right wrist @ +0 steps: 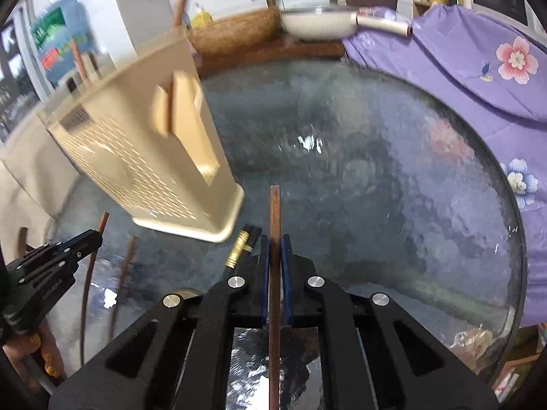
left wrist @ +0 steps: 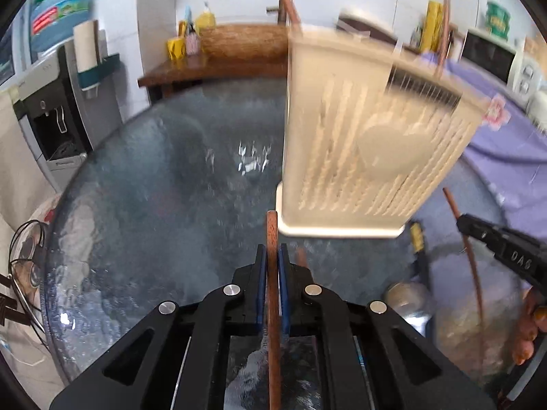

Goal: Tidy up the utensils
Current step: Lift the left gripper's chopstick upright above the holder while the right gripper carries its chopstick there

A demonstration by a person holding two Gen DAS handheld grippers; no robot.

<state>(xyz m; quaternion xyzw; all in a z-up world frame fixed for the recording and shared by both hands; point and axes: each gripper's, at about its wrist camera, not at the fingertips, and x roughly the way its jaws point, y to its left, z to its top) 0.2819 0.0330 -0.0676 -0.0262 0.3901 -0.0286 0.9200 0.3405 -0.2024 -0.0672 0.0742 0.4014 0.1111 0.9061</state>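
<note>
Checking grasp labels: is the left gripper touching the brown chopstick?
Touching. The left wrist view shows the left gripper with both blue pads pressed against the brown chopstick, which runs straight between them with no gap.

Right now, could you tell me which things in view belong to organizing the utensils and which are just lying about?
Belongs to the job:
- wooden chopstick in the left claw
- wooden chopstick in the right claw
- cream slotted utensil holder
- black-and-gold utensil on the glass table

Just lying about:
- purple floral cloth
- water dispenser
- microwave
- white pan
</note>
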